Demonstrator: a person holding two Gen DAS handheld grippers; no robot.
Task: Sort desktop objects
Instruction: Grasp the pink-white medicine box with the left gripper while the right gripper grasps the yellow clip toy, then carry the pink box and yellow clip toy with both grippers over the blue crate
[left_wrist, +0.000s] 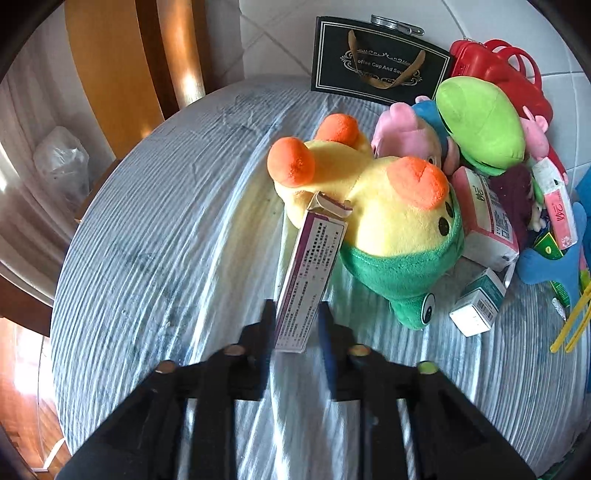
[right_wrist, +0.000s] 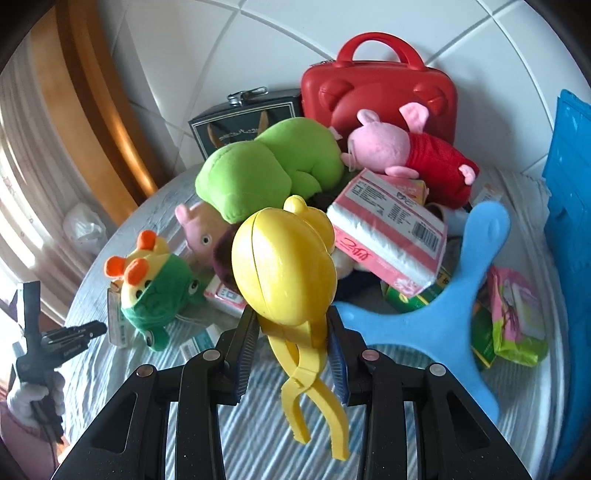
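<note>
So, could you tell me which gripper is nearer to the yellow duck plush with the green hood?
Left. The left gripper is just in front of the duck plush, around a purple box. The right gripper is farther back, clamping yellow tongs.

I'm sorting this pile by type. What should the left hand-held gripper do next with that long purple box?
Probably back the left hand-held gripper straight off: its jaws stand apart around the purple box, which leans on the yellow plush duck, so it looks released.
</note>
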